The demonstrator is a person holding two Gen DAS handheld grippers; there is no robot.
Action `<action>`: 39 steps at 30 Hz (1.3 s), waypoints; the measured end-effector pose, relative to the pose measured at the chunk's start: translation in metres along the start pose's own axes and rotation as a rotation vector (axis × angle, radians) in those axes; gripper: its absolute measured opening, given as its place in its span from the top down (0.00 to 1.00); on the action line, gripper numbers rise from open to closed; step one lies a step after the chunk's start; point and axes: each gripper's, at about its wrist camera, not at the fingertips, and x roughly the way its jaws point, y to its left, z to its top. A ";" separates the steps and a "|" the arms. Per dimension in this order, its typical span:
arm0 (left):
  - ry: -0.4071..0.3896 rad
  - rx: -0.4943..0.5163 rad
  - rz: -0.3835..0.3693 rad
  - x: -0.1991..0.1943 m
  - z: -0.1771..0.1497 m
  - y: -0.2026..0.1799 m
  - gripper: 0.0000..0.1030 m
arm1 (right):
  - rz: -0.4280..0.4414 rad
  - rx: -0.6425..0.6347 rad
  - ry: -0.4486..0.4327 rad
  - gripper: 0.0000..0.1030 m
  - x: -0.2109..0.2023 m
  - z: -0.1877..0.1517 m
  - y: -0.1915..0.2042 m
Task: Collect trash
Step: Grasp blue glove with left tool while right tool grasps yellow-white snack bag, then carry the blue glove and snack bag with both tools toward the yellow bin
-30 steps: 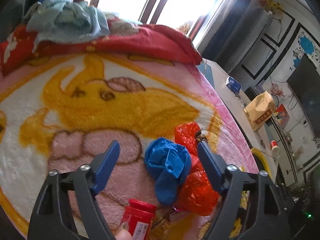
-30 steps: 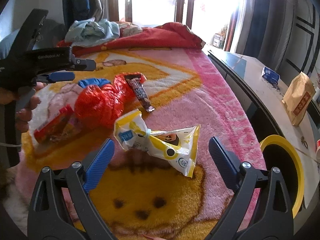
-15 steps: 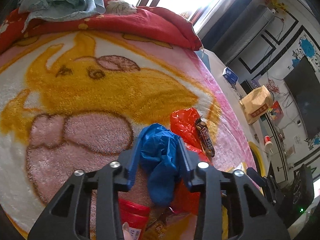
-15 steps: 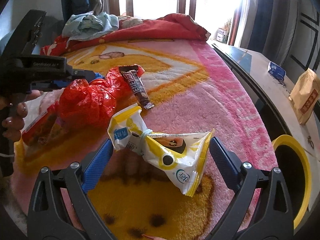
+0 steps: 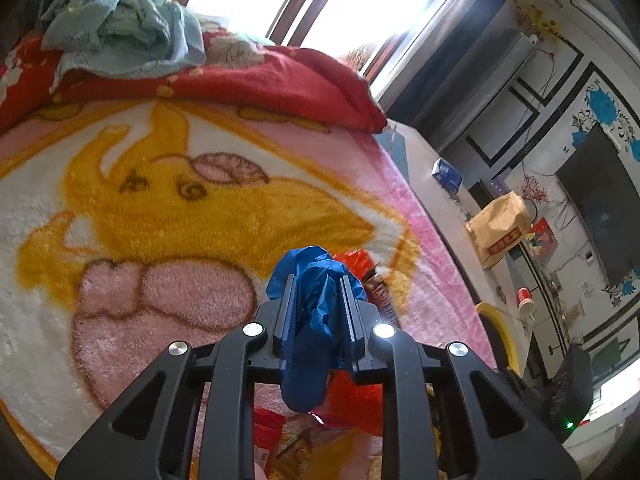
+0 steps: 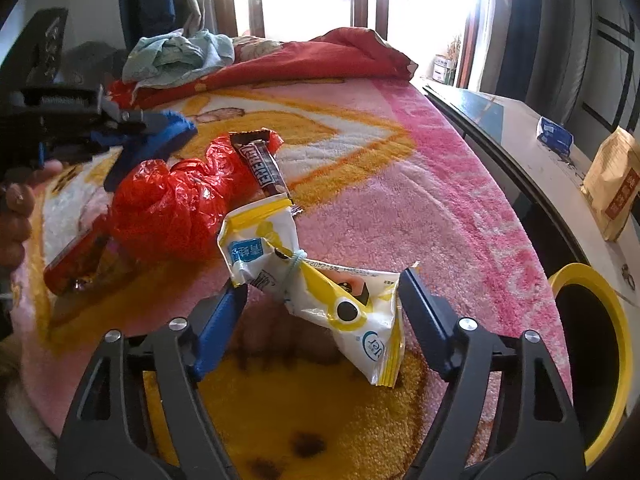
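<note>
Left gripper [image 5: 318, 312] jaws clenched on blue bag [image 5: 316, 320], lifting for bin [image 6: 592, 344]. Right gripper [image 6: 320, 316] jaws released, straddling yellow wrapper [image 6: 320, 280], center frame.

Bright daylight pours through the tall window [image 6: 420, 4] behind the bed, its dark wooden frame bars standing against the glare. A pink and yellow cartoon blanket [image 5: 168, 208] covers the bed, with a red quilt [image 5: 256, 80] bunched at the far end under pale blue clothes [image 5: 120, 36]. Off to the side, a white wall with black trim [image 5: 532, 92], a dark television [image 5: 604, 204], a long white bench [image 6: 532, 136].
</note>
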 end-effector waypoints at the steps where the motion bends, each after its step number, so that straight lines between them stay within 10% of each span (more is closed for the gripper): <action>1: -0.005 0.000 -0.004 -0.002 0.001 0.000 0.81 | 0.001 -0.001 0.002 0.38 0.000 0.000 0.000; 4: -0.018 0.006 -0.019 -0.008 0.002 -0.005 0.81 | 0.010 0.003 0.000 0.47 -0.004 0.001 0.000; 5: -0.022 0.009 -0.026 -0.011 0.002 -0.007 0.81 | 0.017 0.001 -0.005 0.67 -0.005 0.002 0.000; 39: -0.039 0.189 -0.143 -0.022 -0.018 -0.100 0.81 | -0.014 0.206 -0.138 0.67 -0.075 0.018 -0.082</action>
